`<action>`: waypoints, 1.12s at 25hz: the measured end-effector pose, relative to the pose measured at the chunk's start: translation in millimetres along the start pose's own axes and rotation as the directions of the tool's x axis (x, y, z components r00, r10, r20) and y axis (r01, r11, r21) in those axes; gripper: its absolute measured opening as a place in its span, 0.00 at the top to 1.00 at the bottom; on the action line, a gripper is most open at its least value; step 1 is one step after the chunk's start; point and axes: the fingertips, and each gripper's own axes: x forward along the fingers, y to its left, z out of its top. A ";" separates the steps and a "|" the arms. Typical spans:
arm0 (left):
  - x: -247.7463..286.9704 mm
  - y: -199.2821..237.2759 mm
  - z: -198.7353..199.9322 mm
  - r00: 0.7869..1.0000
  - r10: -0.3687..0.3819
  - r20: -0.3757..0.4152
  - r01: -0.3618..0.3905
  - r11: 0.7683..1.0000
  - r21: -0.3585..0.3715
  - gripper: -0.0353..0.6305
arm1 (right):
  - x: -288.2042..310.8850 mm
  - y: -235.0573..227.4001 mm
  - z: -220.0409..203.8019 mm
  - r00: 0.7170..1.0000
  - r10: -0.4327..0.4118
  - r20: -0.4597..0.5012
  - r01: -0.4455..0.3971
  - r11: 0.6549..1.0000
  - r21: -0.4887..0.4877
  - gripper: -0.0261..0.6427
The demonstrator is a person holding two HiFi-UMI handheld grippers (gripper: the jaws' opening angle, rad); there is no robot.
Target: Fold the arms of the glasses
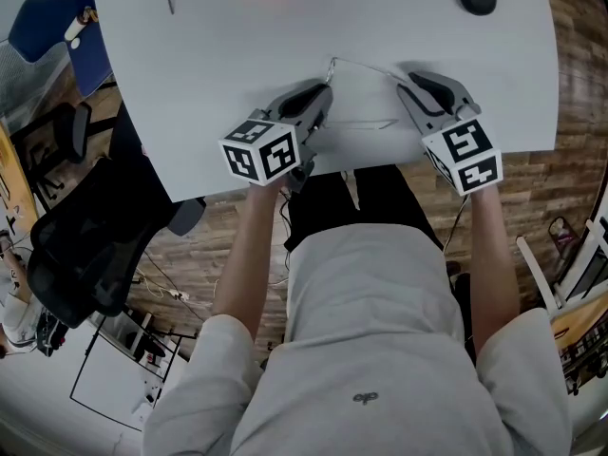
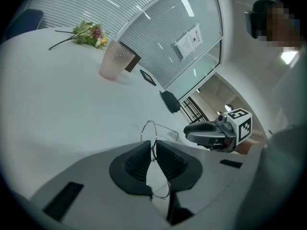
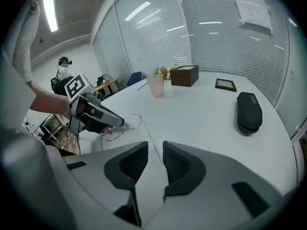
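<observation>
Pinning glasses point(image 2: 148, 131) near table point(image 1: 190, 84) front edge: left gripper point(image 2: 154, 151) clamped on wire frame. Right gripper point(image 3: 155, 152) gapes, temple arm point(image 3: 151, 140) between jaws, untouched. Next, probably: close, swing arm inward.

I look out over a white table point(image 1: 190, 65). A pink cup point(image 3: 156, 86) stands far across it, and a spray of flowers point(image 3: 164, 71) lies just behind the cup. A brown box point(image 3: 184, 75) sits beside the cup, with a small black frame point(image 3: 225, 84) lying flat to its right. Nearer me, a black case point(image 3: 249, 111) rests by the table's edge. Blinds point(image 3: 158, 28) line the glass wall beyond. Left of the table, a black office chair point(image 1: 85, 245) stands on the wood floor point(image 1: 570, 103).
</observation>
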 end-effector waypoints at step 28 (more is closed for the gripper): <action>1.4 -0.3 1.5 1.000 -0.004 0.002 0.004 1.000 0.001 0.88 | 20.6 2.9 -23.9 0.997 0.005 -0.079 -0.010 0.998 -0.066 0.91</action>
